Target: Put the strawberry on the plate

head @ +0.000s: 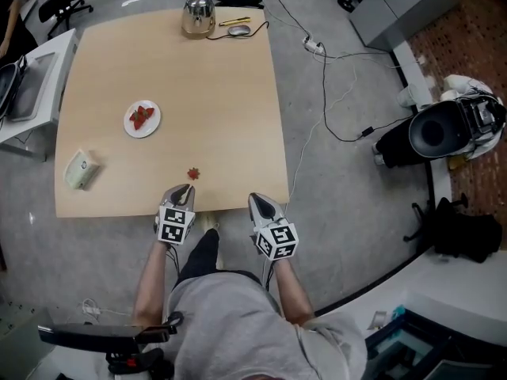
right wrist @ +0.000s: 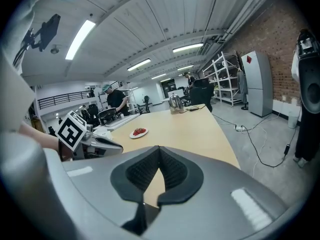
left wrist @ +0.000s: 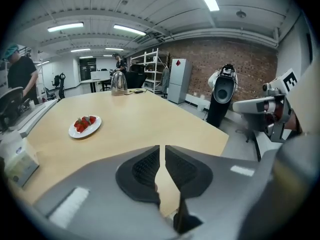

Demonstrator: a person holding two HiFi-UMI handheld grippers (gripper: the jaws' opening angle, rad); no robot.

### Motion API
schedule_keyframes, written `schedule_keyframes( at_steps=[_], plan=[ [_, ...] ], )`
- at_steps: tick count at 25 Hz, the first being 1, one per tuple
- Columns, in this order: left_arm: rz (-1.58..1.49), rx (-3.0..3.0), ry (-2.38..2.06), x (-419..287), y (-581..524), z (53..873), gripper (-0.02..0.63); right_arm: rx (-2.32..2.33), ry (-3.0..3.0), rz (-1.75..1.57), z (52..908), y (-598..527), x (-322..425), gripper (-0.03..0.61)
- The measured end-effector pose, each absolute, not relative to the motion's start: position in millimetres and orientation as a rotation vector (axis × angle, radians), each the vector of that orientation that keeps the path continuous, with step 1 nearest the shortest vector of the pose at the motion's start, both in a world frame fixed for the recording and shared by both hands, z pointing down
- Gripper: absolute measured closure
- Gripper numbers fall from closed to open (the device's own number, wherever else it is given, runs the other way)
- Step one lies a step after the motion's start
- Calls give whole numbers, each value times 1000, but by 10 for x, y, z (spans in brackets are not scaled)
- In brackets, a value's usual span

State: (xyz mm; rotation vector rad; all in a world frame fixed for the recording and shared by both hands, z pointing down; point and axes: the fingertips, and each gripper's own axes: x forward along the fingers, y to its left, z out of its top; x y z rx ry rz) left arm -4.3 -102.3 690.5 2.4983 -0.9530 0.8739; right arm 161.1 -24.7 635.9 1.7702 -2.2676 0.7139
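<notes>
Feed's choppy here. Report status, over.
Left gripper slightly open, empty; right gripper shut, empty. Loose strawberry on table, just ahead of left gripper. Nothing between it and plate.

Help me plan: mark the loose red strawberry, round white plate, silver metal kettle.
loose red strawberry (head: 193,173), head view, its middle.
round white plate (head: 133,131), head view, bare rim.
silver metal kettle (head: 198,14), head view, its body.

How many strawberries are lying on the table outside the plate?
1. The loose strawberry lies near the table's front edge, just ahead of the left gripper, apart from the plate. None seems hidden.
</notes>
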Motion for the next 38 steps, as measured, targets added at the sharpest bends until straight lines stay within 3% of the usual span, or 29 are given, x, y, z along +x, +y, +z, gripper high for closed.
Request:
schedule_keyframes(
  at_steps=[4,10,15,26,34,38],
  plan=[
    [969,2489,-942,27,-1143,7050,525,1770,-2261,719,6354,-309,1675,572],
    [1092,2443,-942,47,-1309,7295,415,1806,-2233,724,6353,-376,1791,572],
    [1166,2413,-905,93,-1358,7518,379,1828,-2206,738,6390,-397,1875,572],
    [1202,2363,-900,110,-1487,7798,383,1865,-2152,759,6446,-438,1988,572],
    [1238,2346,-908,142,-1492,7860,458,1851,-2162,771,6464,-492,1969,572],
    [1238,2349,-907,150,-1501,7855,459,1846,-2165,769,6466,-518,1969,572]
  ],
)
